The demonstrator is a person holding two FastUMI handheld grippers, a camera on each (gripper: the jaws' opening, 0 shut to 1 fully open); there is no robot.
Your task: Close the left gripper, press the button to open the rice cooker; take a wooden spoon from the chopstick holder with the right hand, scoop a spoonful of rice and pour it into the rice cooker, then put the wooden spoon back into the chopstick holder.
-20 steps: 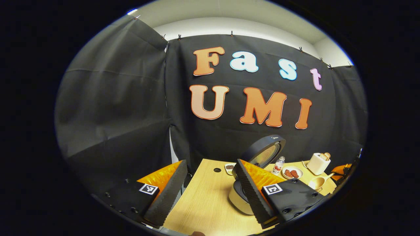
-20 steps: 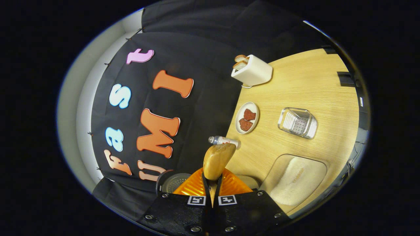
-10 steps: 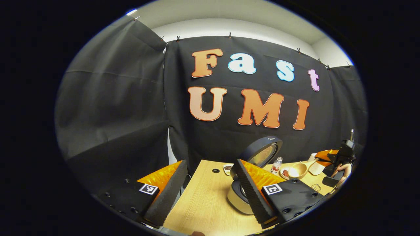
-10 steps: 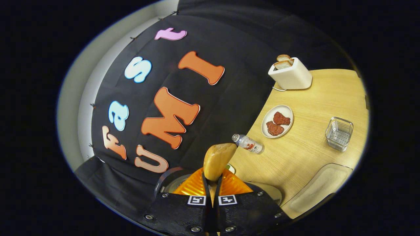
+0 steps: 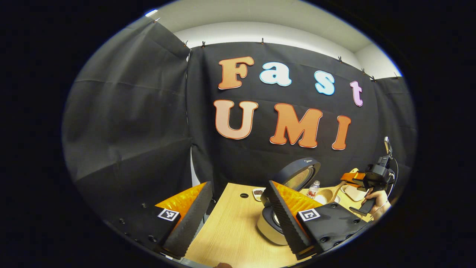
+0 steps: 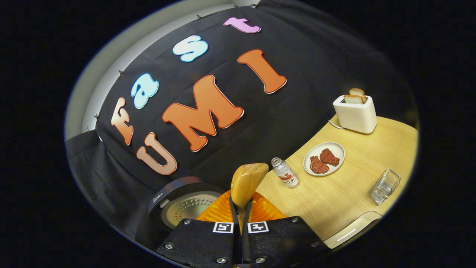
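With the table [image 6: 357, 178] bearing the rice cooker [image 5: 269, 227], lid raised to receive rice, your left gripper [image 5: 238, 212] waits spread beside it while your right gripper [image 6: 241, 208] pinches the wooden spoon [image 6: 247, 182], bowl forward for pouring.

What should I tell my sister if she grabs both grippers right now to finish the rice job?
Left gripper: jaws wide open, holding nothing, hovering over the table just in front of the rice cooker.
Right gripper: jaws shut on the wooden spoon, bowl pointing forward, near the cooker.
Rice cooker lid is up, so the button step is done. The chopstick holder stands on the table, off to the right.
I cannot tell whether rice is in the spoon.
Left to do: tip the spoon into the cooker if that has not happened, then put the spoon back into the chopstick holder.
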